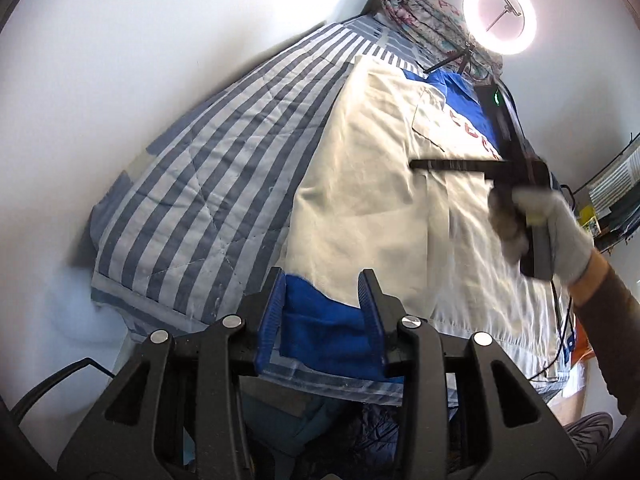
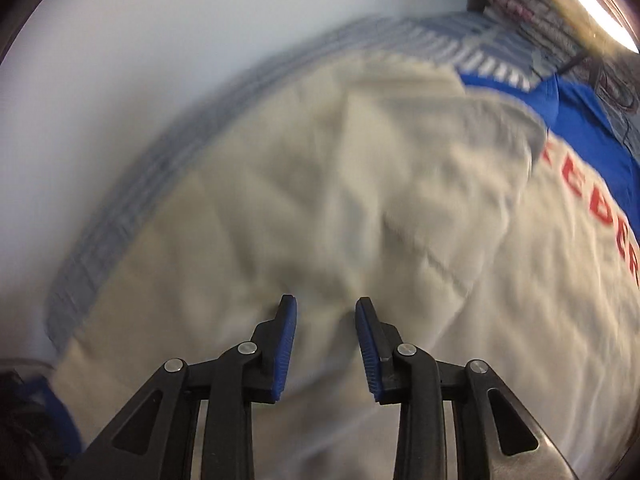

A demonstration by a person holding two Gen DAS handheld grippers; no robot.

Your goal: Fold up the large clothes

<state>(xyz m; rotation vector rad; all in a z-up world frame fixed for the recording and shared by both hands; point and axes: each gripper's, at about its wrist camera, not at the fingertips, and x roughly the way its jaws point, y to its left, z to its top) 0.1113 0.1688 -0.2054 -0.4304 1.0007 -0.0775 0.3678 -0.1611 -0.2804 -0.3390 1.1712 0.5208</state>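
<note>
Blue-padded fingers [image 1: 276, 312] of the left gripper [image 1: 325, 312] stand apart over the near edge of a bed, a blue cuff [image 1: 328, 336] of the garment lying between them with no pad seen pressing on it. Fingers [image 2: 286, 340] of the right gripper [image 2: 326, 340] are likewise apart, poised above the cream cloth with nothing caught between them; that view is smeared by motion, so contact with the fabric cannot be told. The garment, a large cream and blue jacket [image 1: 372, 184] with red lettering [image 2: 600, 204] across its far right side, lies spread along a striped quilt [image 1: 208, 160], reaching from the near edge up toward a bundled floral blanket [image 1: 424, 20] and a ring light [image 1: 500, 14] at the far end. Seen from the left wrist, a gloved hand [image 1: 548, 232] carries the right tool over the jacket's right half. Judging from this layout, the main risk is a bad pickup: jaws closing on the rumpled cream panel could take one layer only, or drag the quilt up with it, and the fold would come out skewed. The blue cuff hangs close to the bed's near edge and could slide off if nudged. A dark cable [image 1: 560, 320] trailing at the right could snag the cloth as it is lifted.
</note>
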